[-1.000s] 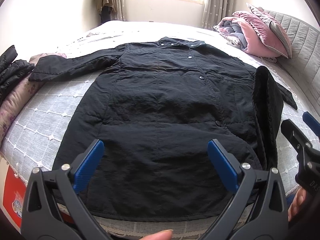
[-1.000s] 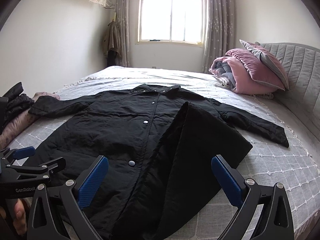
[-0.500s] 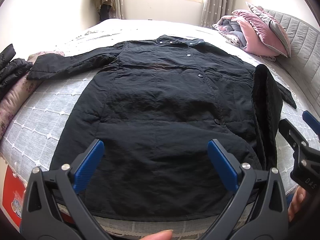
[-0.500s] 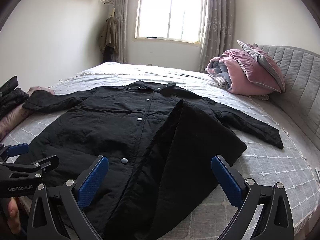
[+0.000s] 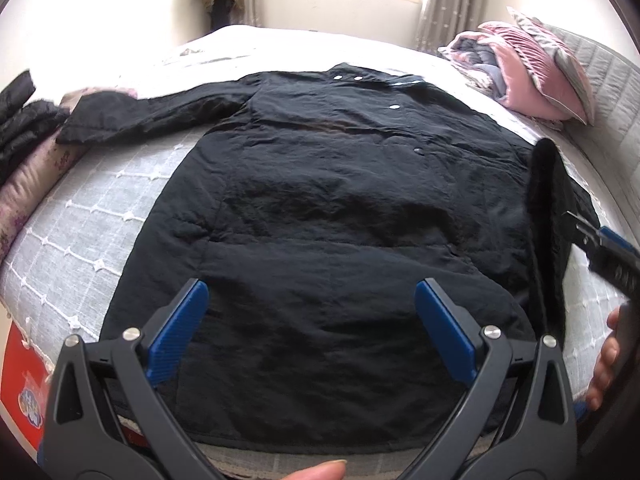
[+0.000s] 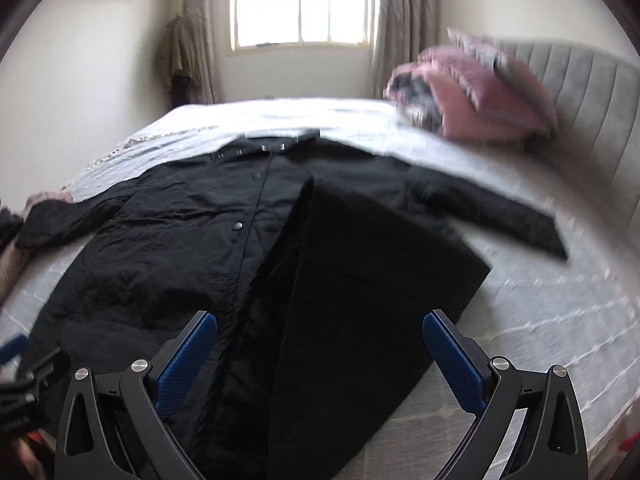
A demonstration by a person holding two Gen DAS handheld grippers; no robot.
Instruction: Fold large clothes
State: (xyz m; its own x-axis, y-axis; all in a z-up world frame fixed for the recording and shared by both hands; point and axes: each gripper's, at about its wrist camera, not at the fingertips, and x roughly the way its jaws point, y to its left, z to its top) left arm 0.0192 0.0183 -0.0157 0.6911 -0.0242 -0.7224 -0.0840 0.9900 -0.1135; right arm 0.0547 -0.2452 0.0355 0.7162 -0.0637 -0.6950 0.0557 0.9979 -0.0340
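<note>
A black coat (image 5: pixel 320 220) lies flat on the bed (image 5: pixel 100 208), collar toward the window (image 6: pixel 300 4) and hem near the bed's front edge. Its sleeves stretch out to both sides. One front flap (image 6: pixel 360 280) on the right side is turned over, showing the fuzzy dark lining. The left gripper (image 5: pixel 312 320) hangs over the hem with its blue fingers (image 5: pixel 176 328) spread wide, holding nothing. The right gripper (image 6: pixel 320 356) hangs over the flap, fingers (image 6: pixel 452 356) spread wide too and empty. A pink quilt (image 5: pixel 532 80) and a pillow (image 5: pixel 560 48) sit by the headboard (image 6: pixel 592 92). Dark clothes (image 5: pixel 20 120) lie at the left.
</note>
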